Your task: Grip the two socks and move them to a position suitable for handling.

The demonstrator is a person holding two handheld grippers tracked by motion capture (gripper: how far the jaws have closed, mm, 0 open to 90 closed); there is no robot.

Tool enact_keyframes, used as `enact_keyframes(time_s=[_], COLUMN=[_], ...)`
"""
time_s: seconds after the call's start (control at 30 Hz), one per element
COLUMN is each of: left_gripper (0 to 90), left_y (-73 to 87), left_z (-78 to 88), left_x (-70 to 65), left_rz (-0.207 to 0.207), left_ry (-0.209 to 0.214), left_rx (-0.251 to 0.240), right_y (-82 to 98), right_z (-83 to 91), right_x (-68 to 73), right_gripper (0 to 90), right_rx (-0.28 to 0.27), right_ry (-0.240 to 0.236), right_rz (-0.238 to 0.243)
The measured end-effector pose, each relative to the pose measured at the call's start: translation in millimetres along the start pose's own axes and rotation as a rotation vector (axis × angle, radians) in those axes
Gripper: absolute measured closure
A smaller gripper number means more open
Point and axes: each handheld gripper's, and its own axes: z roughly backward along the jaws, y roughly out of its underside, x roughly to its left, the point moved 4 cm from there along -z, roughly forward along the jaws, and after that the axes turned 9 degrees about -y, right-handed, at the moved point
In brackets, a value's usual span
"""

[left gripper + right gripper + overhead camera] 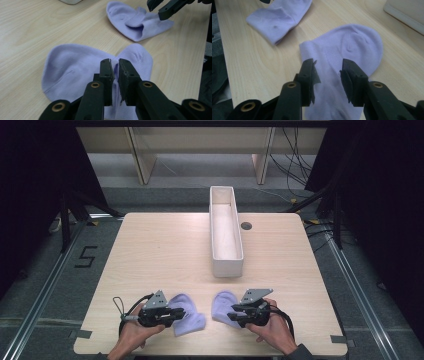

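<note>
- Socks, two of them, pale purple, lie flat on the tabletop near its close edge, well apart from the long white box (226,234).
- Left tool (114,65) has its jaws nearly together, a ridge of the left sock (72,67) pinched up between them.
- Right tool (328,65) stands spread over the right sock (352,47), which lies flat beneath the gap, pads clear of the cloth.

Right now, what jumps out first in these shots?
Two lilac socks at the table's near edge: the left sock with a fold bunched between the left tongs, the right sock lying flat under the open right tongs. Beyond them stands a long white trough, open-topped.
</note>
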Motion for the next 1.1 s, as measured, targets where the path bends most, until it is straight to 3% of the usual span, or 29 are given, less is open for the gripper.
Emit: enact_keyframes(time_s=[0.2,0.27,0.37,0.4,0.57,0.6,0.63,0.67,0.77,0.83,0.9,1.1], left_gripper=[81.9,81.3,79.8,79.6,78.5,78.1,77.1,76.7,75.4,75.1,74.6,75.5], left_y=[2.1,4.1,3.7,3.9,3.6,3.1,2.9,3.3,2.8,3.9,3.8,0.4], left_z=[-0.8,-0.5,-1.2,-0.4,-2.2,-3.7,-5.0,-5.4,-9.1,-12.4,-14.9,-22.2], left_x=[13.8,18.5,19.2,20.7,20.3,19.8,19.5,22.2,21.0,22.9,23.5,26.2], left_rz=[0.012,0.023,0.031,0.01,0.02,0.032,0.04,0.013,0.032,0.013,0.004,-0.005], left_ry=[-0.057,-0.074,-0.072,-0.071,-0.074,-0.075,-0.071,-0.08,-0.073,-0.073,-0.078,-0.074], left_rx=[0.013,0.023,0.015,0.029,0.033,0.024,0.022,0.05,0.045,0.072,0.096,0.107], right_y=[-1.4,-1.2,-1.6,-1.6,-0.3,0.4,1.0,1.8,3.4,3.1,3.2,3.9], right_z=[3.7,5.4,7.6,9.2,11.2,11.7,12.9,12.8,12.1,11.6,11.1,12.4], right_x=[-3.5,-4.3,-8.9,-10.4,-12.4,-12.1,-15.5,-15.1,-14.5,-15.7,-13.8,-15.1], right_gripper=[61.6,60.9,60.3,60.2,59.5,59.3,58.8,58.6,58.4,58.3,58.3,58.3], right_rx=[-0.002,-0.023,-0.03,-0.024,-0.019,-0.024,-0.023,-0.02,-0.013,-0.016,-0.016,-0.015], right_ry=[0.012,0.022,0.026,0.033,0.03,0.035,0.041,0.042,0.043,0.044,0.039,0.036], right_rz=[0.004,-0.033,-0.012,-0.001,-0.023,-0.045,-0.024,-0.033,-0.034,-0.005,-0.025,-0.014])
